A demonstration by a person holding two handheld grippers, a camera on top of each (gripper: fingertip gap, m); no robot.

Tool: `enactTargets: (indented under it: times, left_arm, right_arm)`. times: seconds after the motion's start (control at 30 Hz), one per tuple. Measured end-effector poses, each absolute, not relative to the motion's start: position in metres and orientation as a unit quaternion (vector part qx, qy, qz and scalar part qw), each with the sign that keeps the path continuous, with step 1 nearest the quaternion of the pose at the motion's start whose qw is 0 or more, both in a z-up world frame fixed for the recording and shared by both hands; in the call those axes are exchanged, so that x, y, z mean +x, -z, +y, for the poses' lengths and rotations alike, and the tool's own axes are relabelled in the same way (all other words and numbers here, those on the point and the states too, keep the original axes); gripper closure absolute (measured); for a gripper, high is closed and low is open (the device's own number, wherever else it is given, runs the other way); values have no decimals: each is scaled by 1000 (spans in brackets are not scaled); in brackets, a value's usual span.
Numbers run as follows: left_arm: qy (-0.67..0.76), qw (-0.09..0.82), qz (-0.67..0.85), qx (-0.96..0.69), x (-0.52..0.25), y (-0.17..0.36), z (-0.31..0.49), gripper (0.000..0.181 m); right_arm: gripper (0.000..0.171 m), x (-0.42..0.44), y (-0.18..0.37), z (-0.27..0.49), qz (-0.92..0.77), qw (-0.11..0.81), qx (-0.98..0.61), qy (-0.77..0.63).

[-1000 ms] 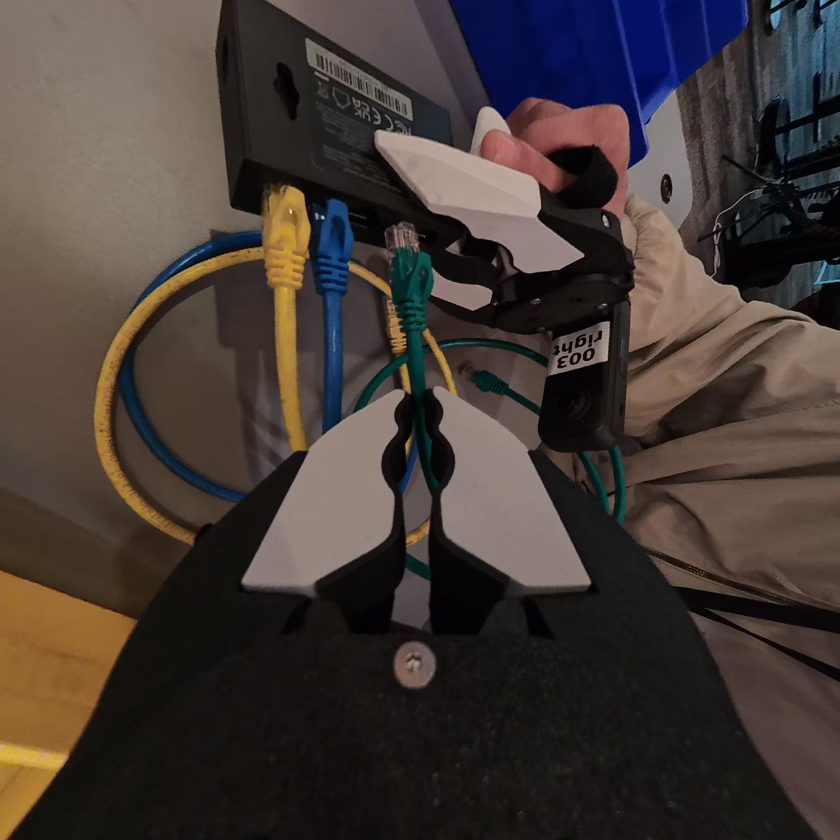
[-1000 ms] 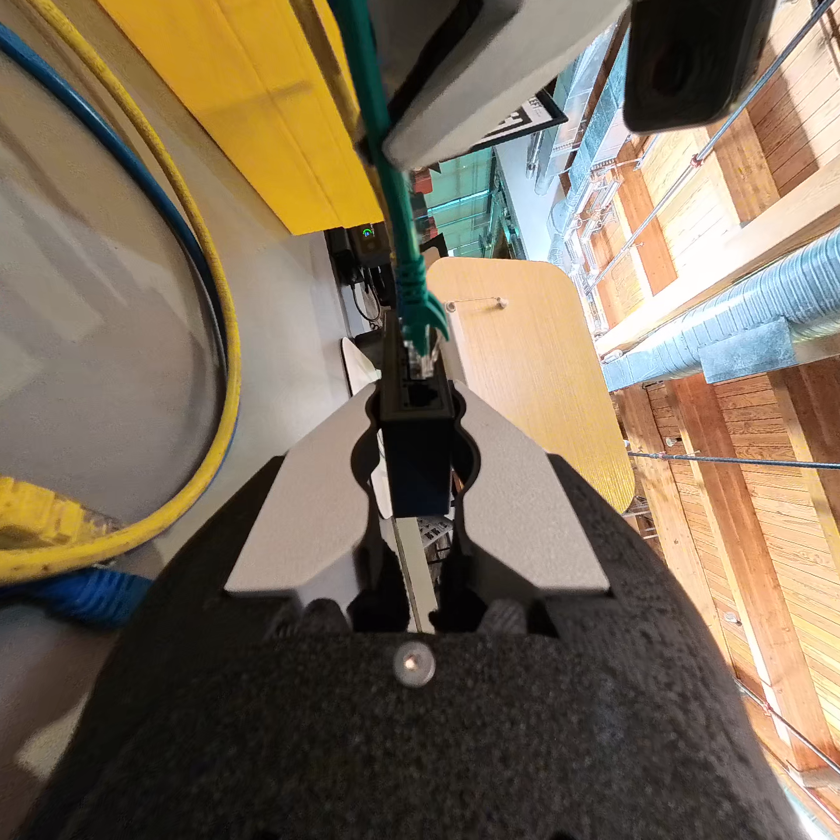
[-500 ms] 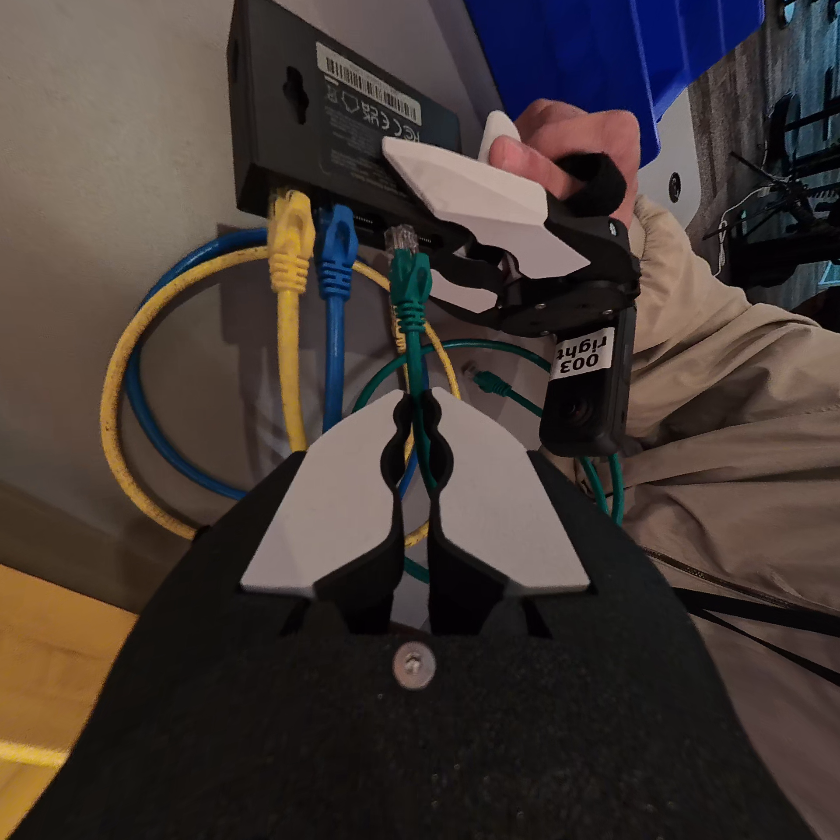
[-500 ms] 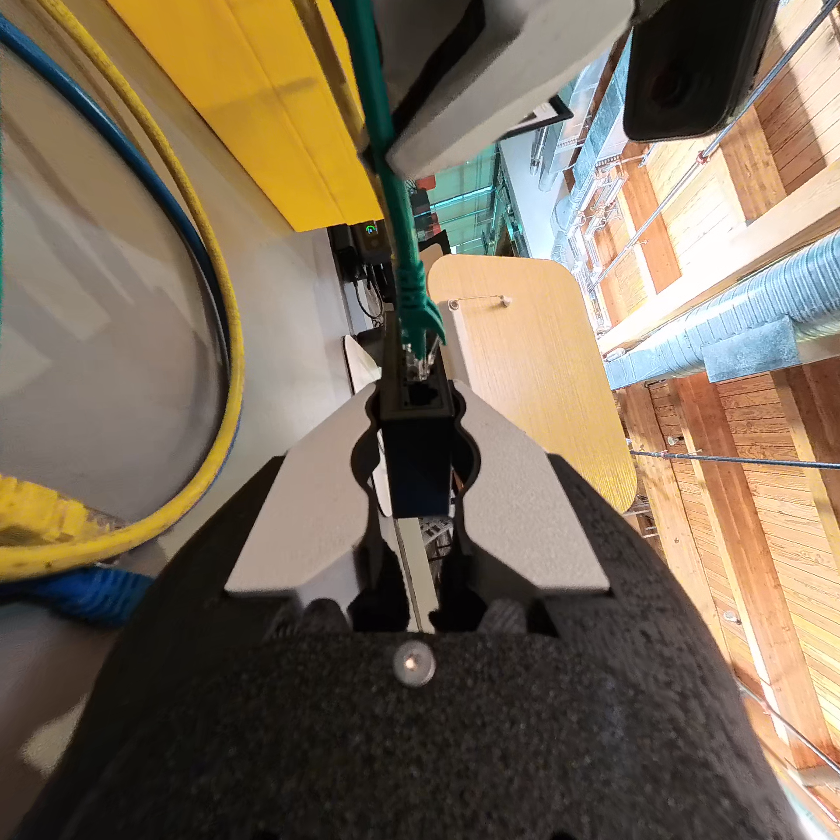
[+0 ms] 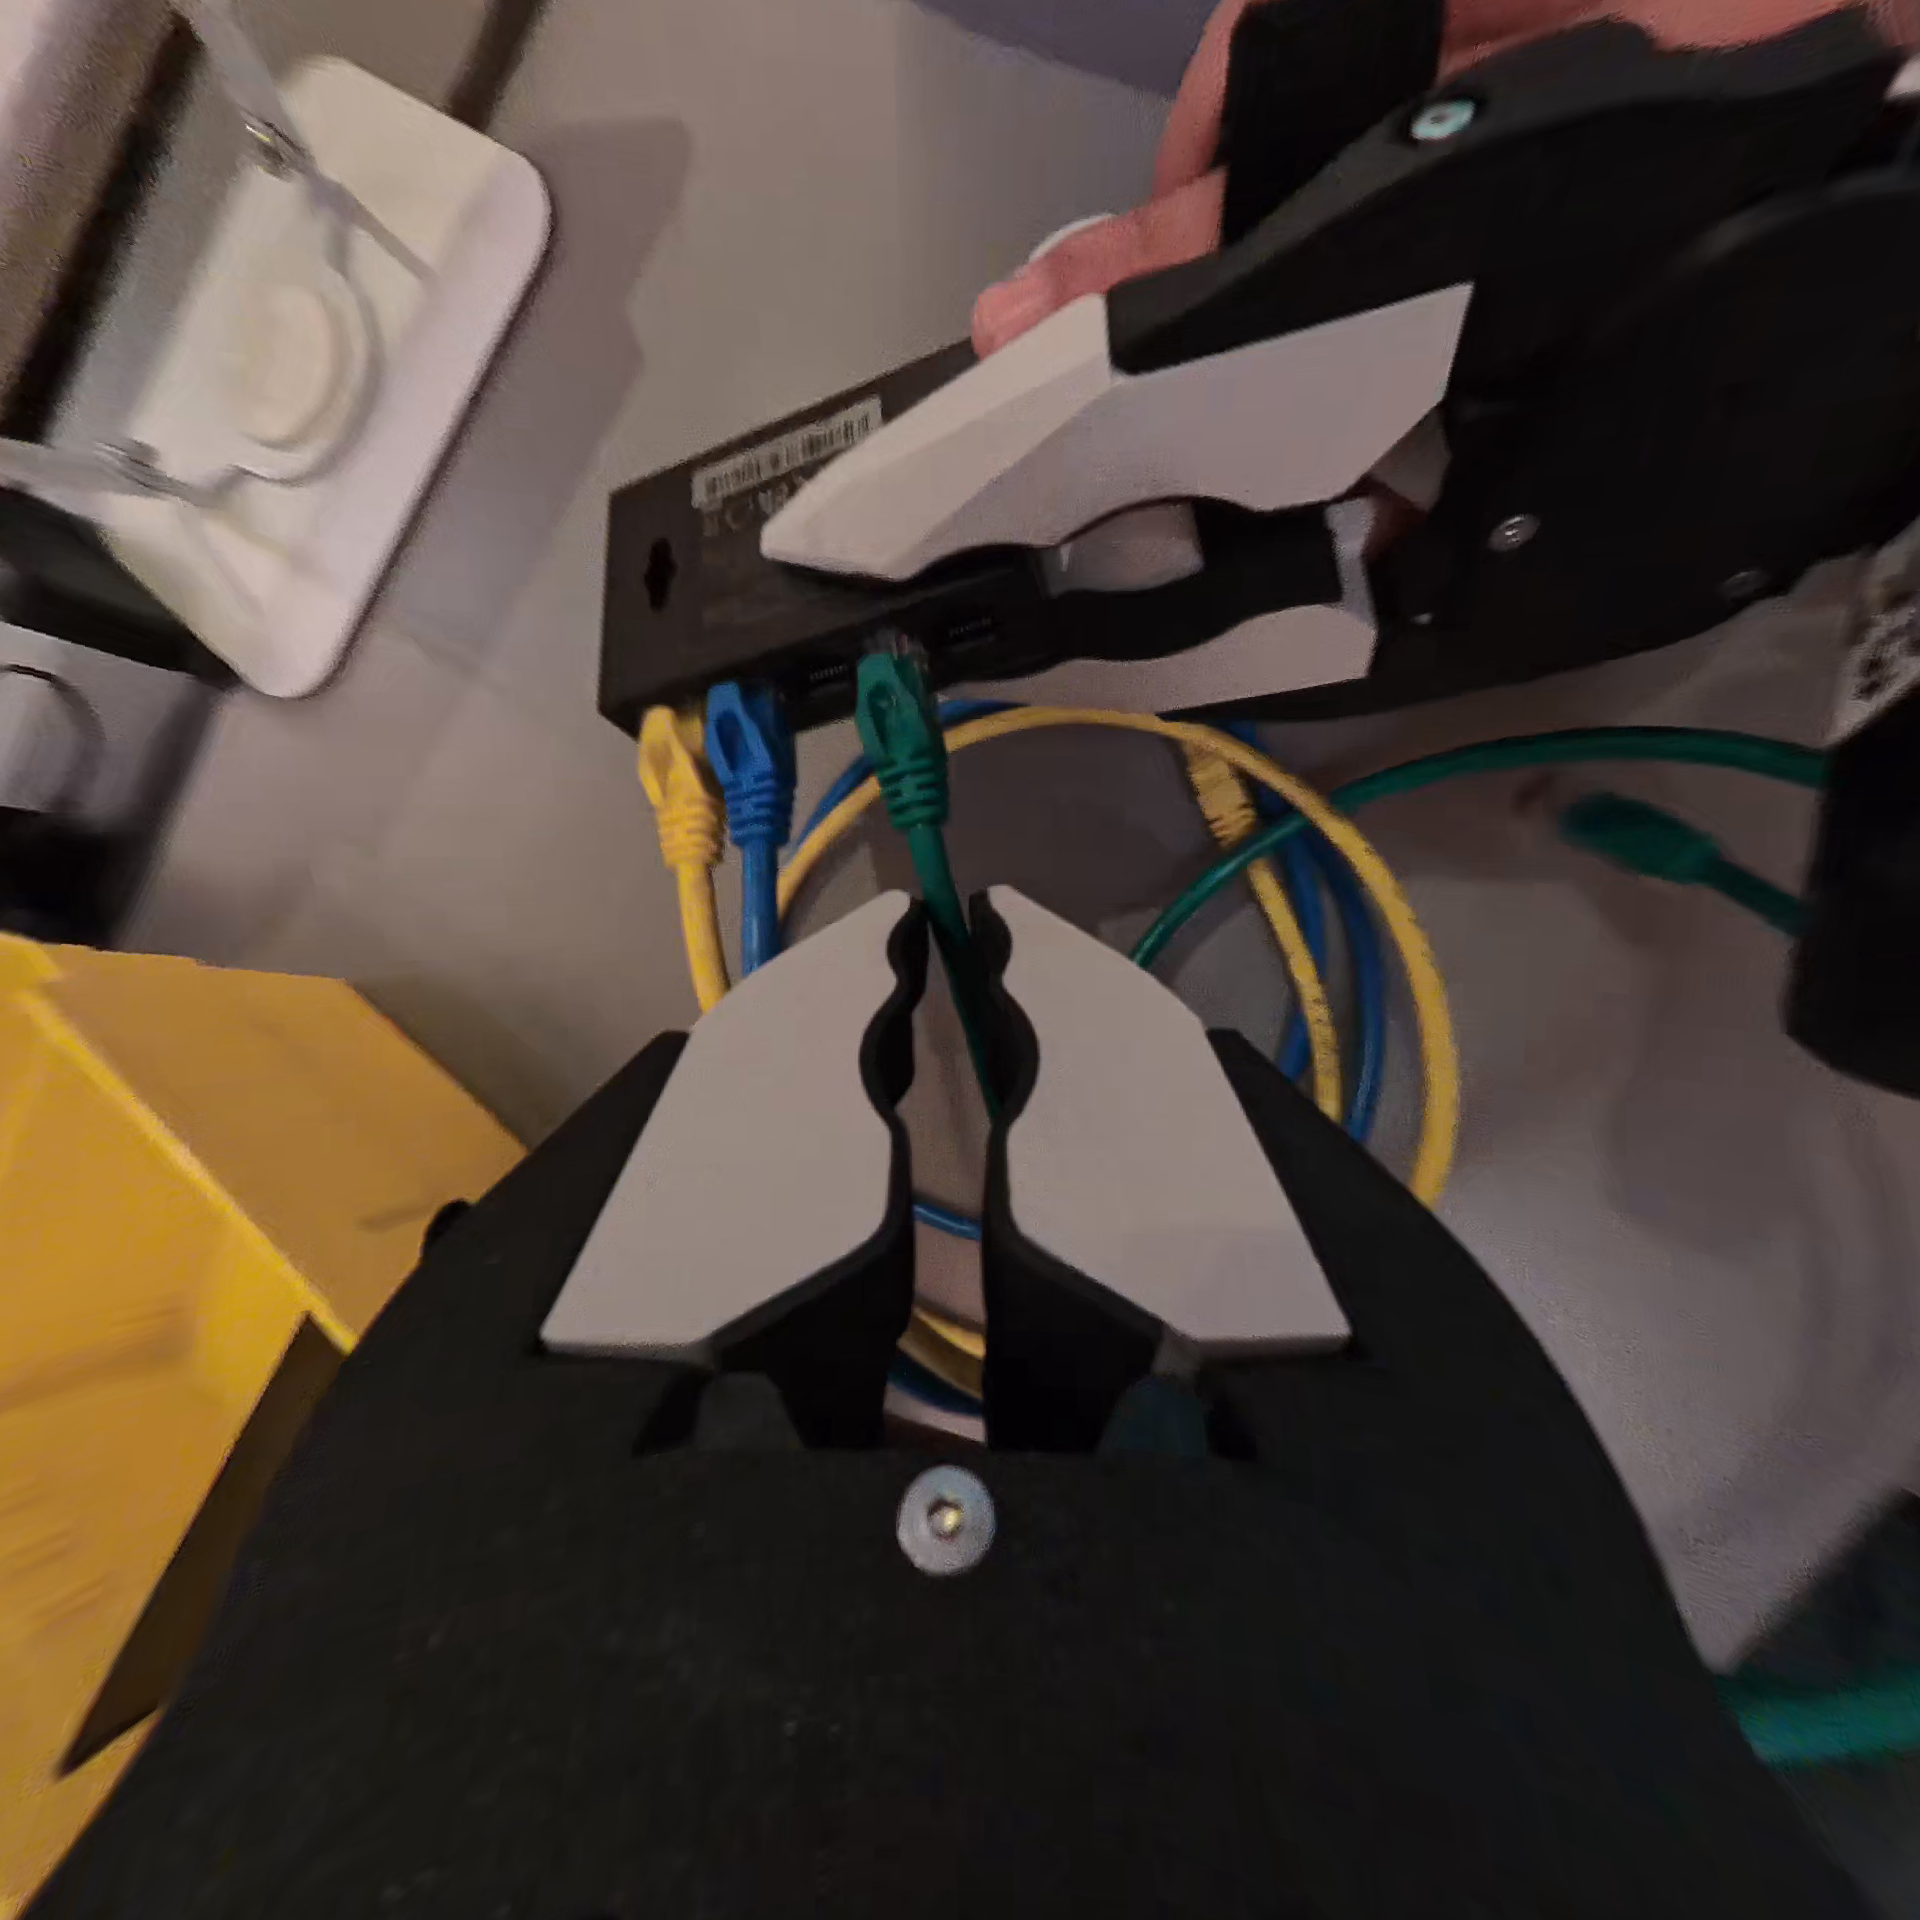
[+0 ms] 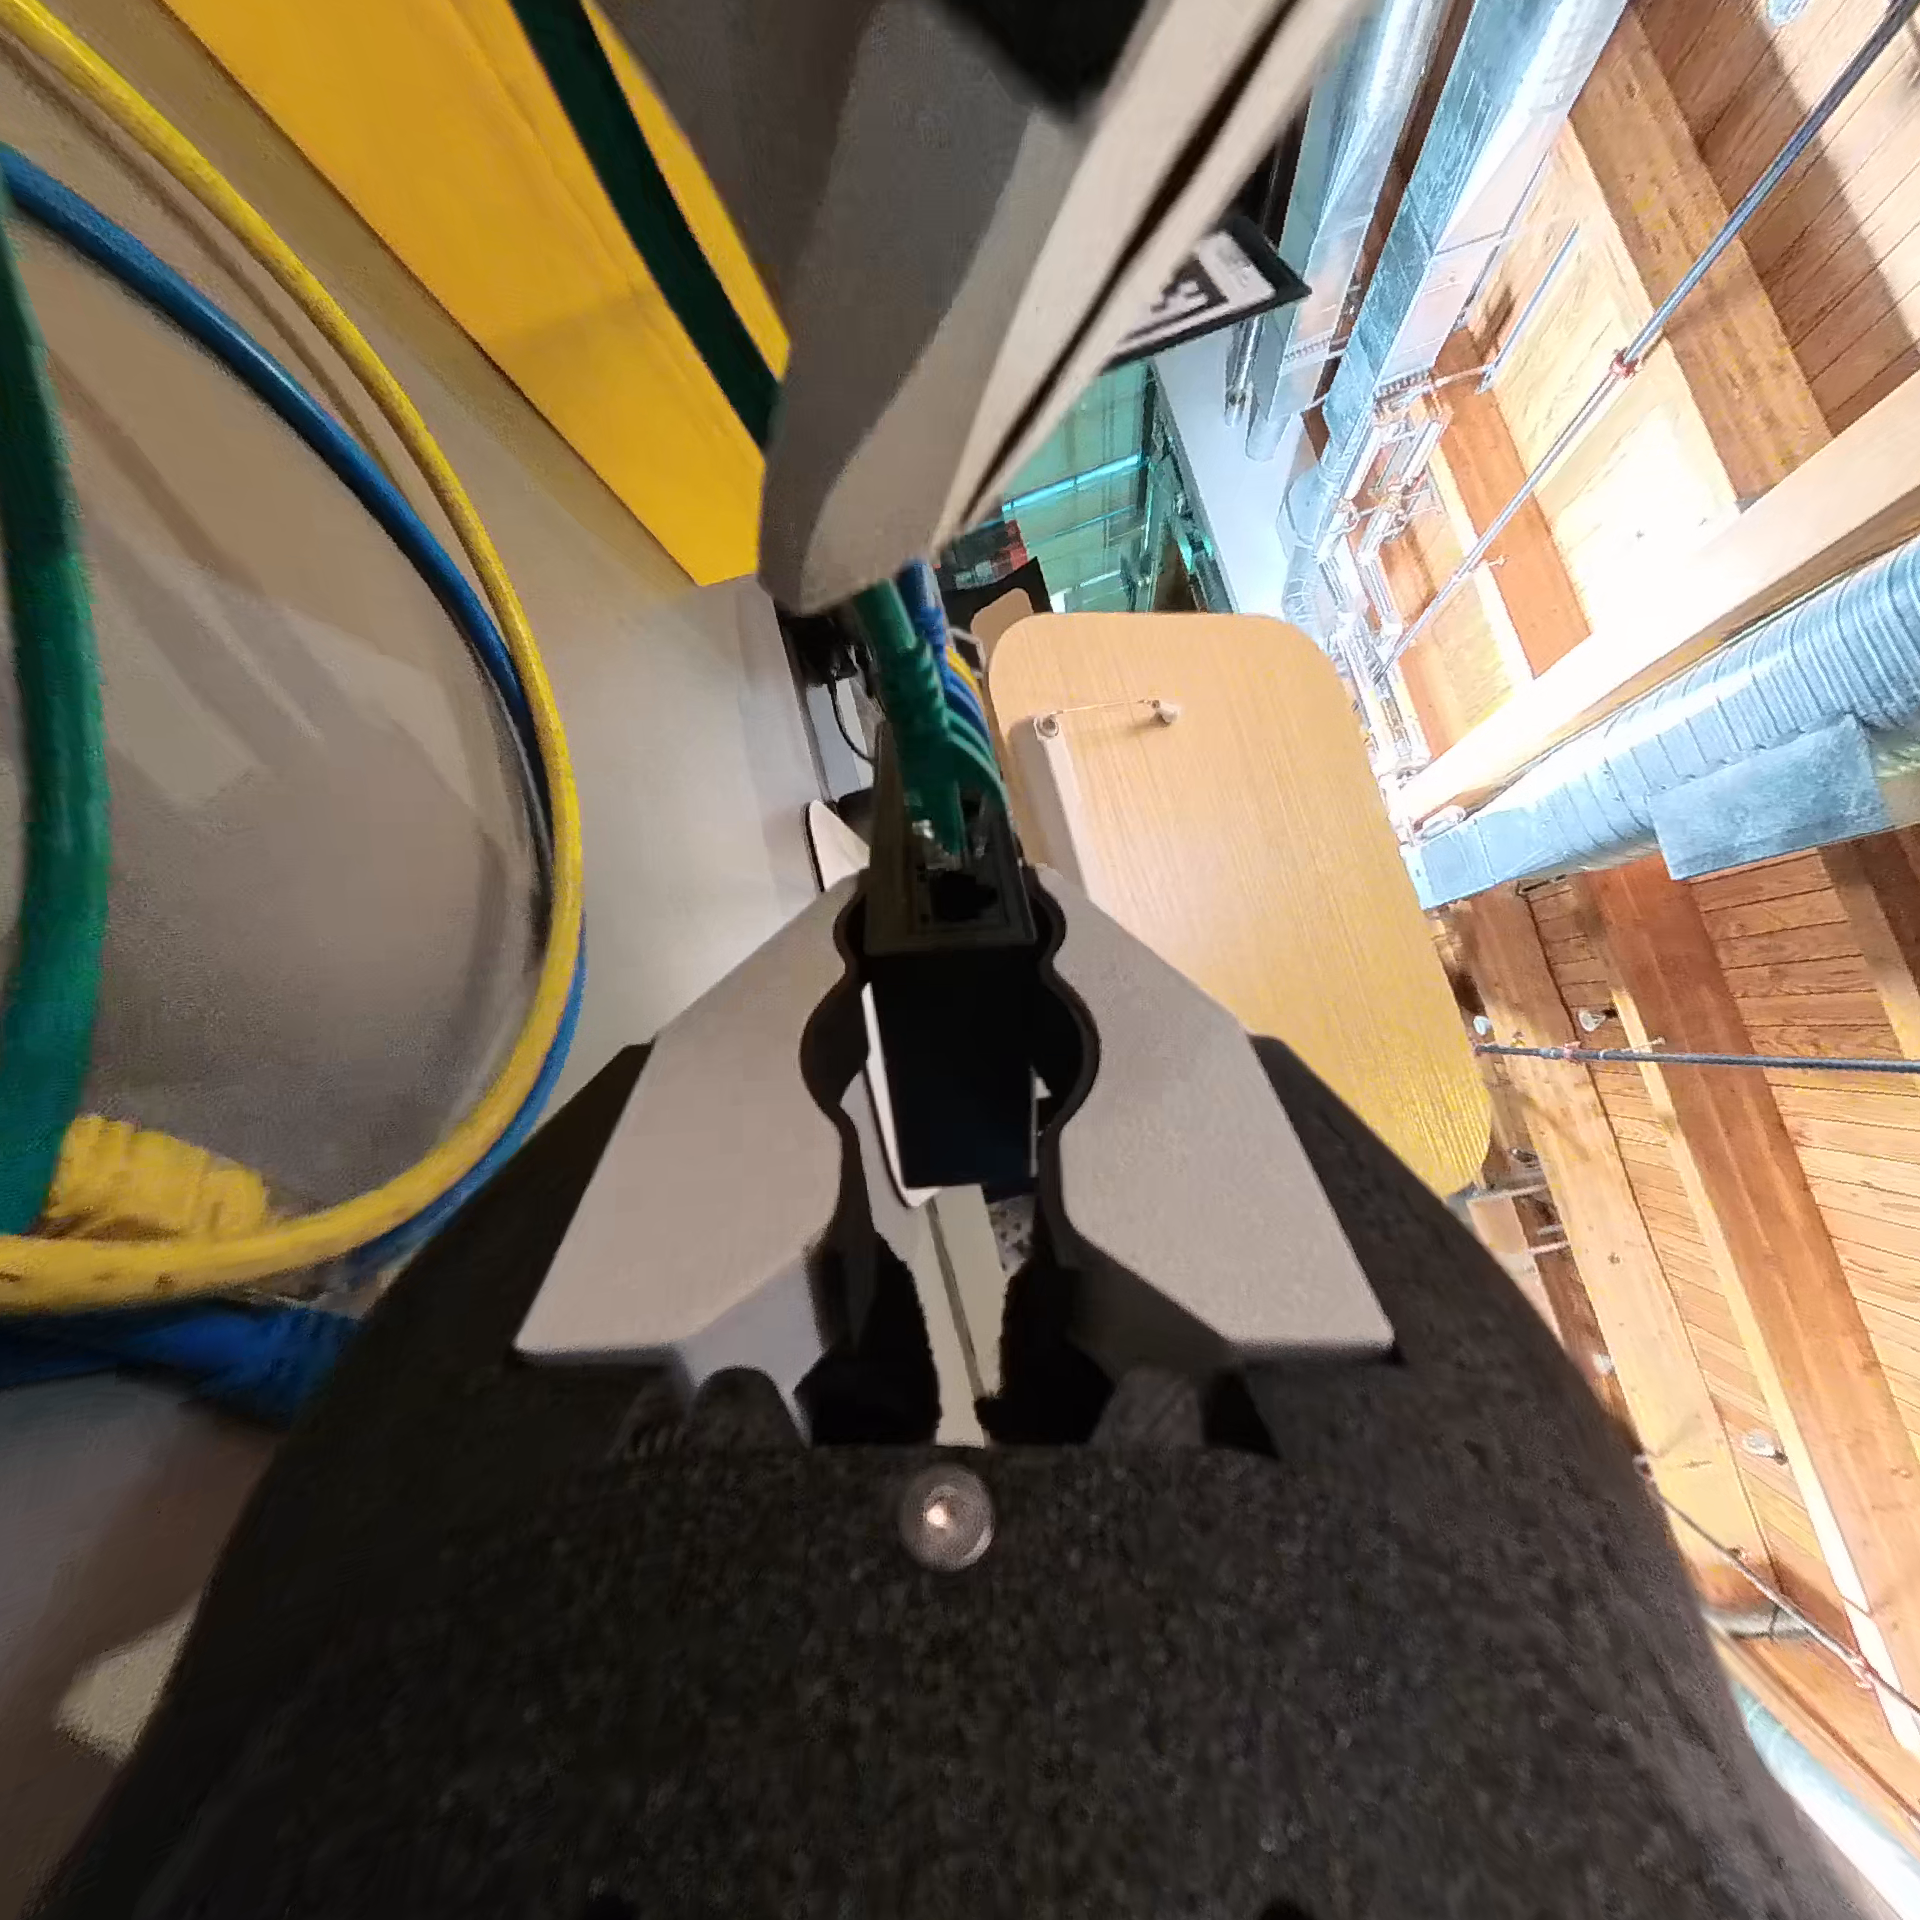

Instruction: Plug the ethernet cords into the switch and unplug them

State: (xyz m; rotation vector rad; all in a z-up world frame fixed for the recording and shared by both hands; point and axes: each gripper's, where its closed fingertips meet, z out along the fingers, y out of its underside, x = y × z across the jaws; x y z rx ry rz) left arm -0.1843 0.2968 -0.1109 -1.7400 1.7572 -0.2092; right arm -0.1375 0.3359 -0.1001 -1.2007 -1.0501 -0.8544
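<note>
My right gripper point(image 6: 951, 914) is shut on the black switch point(image 6: 951, 1039) and holds it off the table; in the left wrist view the switch point(image 5: 748, 592) is tilted, ports facing me. My left gripper point(image 5: 948, 914) is shut on the green cord point(image 5: 940, 883) just behind its plug point(image 5: 902, 743). The plug's clear tip sits at a port mouth on the switch; I cannot tell how deep it is. A yellow plug point(image 5: 675, 790) and a blue plug point(image 5: 750, 769) sit in the two leftmost ports. The green plug point(image 6: 930, 727) also shows in the right wrist view.
Yellow point(image 5: 1382, 935) and blue point(image 5: 1320, 935) cord loops lie on the grey table behind the switch, with the green cord's other end point(image 5: 1662, 842) at right. A yellow bin point(image 5: 187, 1195) stands at left, a white device point(image 5: 291, 374) at upper left. A hand point(image 5: 1122, 239) holds the right gripper.
The view has swung sharply and both grippers with the switch have shifted. The green plug has moved up to a port mouth. Both grips are unchanged.
</note>
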Motion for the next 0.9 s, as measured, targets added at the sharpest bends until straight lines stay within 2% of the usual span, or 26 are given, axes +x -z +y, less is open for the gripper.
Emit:
enactTargets:
  times: [0.13, 0.33, 0.9]
  left_arm:
    - [44, 349, 658, -666, -183, 119, 301, 173]
    - [78, 332, 640, -689, -181, 119, 302, 175]
    - [42, 344, 624, -700, -161, 118, 304, 176]
  right_arm:
    - [146, -147, 105, 333, -477, 612, -508, 375]
    - [146, -147, 106, 334, -480, 617, -507, 364]
    - [147, -132, 117, 342, -458, 593, -563, 350]
